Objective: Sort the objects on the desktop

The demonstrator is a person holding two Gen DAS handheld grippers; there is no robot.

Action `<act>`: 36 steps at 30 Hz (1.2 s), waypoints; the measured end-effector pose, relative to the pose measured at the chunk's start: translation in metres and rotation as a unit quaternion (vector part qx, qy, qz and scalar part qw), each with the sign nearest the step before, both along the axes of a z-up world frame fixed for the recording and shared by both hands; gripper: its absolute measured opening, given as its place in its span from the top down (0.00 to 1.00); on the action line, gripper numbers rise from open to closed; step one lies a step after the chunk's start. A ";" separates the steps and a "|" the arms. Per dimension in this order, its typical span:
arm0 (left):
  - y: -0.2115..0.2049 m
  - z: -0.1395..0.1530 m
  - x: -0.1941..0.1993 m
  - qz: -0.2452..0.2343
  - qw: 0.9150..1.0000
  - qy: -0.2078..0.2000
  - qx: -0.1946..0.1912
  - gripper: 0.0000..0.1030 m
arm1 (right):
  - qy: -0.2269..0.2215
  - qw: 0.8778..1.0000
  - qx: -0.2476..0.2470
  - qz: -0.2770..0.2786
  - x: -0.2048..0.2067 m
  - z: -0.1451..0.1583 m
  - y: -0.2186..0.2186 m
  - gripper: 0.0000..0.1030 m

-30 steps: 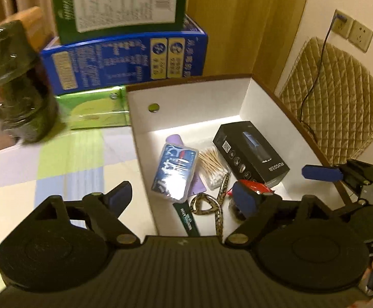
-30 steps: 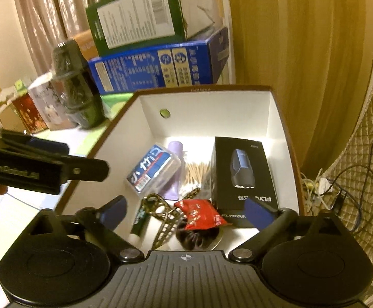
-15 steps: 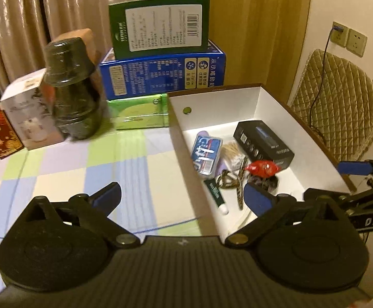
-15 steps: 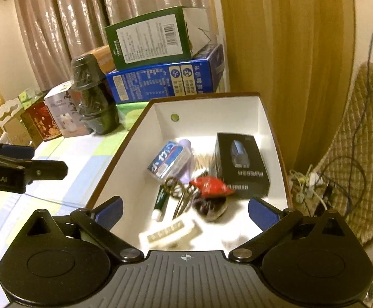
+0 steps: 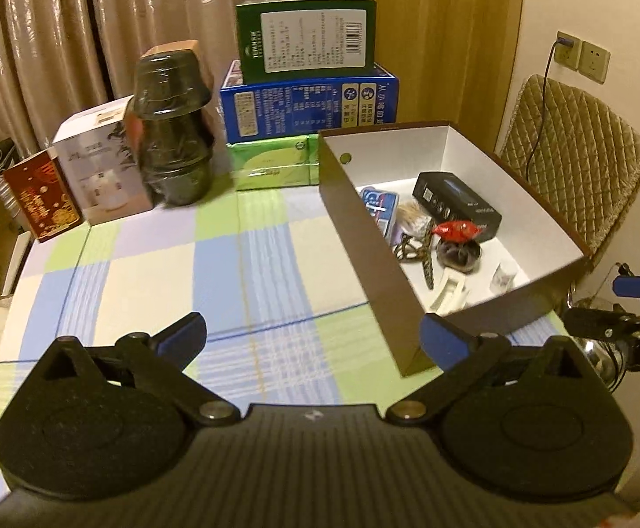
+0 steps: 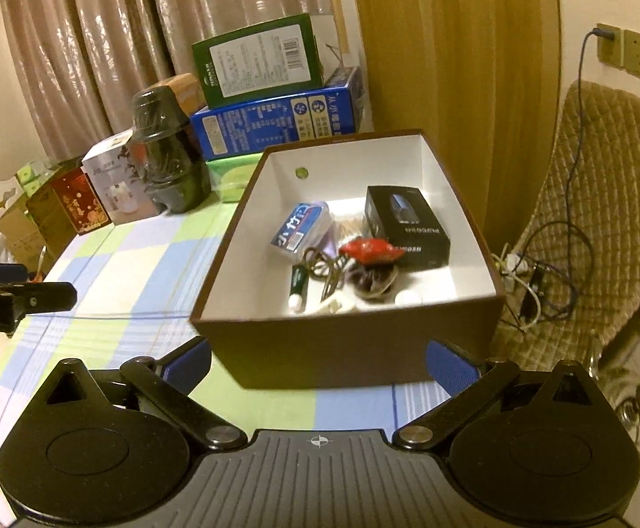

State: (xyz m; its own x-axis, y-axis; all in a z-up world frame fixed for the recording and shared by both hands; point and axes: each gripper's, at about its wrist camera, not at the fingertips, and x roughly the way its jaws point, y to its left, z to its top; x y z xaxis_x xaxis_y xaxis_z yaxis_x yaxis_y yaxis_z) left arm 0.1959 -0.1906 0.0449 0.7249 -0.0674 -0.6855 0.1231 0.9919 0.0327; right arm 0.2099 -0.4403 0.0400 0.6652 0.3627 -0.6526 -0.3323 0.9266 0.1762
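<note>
A brown box with white inside (image 5: 363,242) (image 6: 350,347) stands on the right of the checked tablecloth. In it lie a black carton (image 5: 458,209) (image 6: 407,229), a red candy wrapper (image 5: 456,229) (image 6: 370,250), a blue-and-white clear case (image 5: 379,207) (image 6: 302,231), cotton swabs (image 5: 412,215), a green tube (image 6: 298,284), keys on a strap (image 5: 425,259) and a white piece (image 5: 449,292). My left gripper (image 5: 313,336) is open and empty over the cloth, left of the box. My right gripper (image 6: 318,365) is open in front of the box, touching nothing.
Behind the box a green carton (image 5: 306,35) sits on a blue one (image 5: 309,108) and a light green pack (image 5: 271,167). A dark wrapped jar (image 5: 172,132), a white box (image 5: 100,163) and a red box (image 5: 40,196) line the back left. A quilted chair (image 6: 605,202) with cables stands at the right.
Both grippers have pulled back from the box and risen a little, so the whole box and more of the table show. The left jaws have spread wider.
</note>
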 end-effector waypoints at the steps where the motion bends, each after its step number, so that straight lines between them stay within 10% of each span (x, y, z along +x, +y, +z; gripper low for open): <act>1: 0.003 0.001 -0.005 0.000 1.000 0.000 0.002 0.01 | 0.000 1.000 -0.001 -0.002 -0.005 0.001 0.002 0.02; 36: 0.076 -0.010 -0.142 0.002 0.999 0.053 0.002 0.01 | 0.023 1.000 -0.020 -0.001 -0.138 -0.004 0.053 0.02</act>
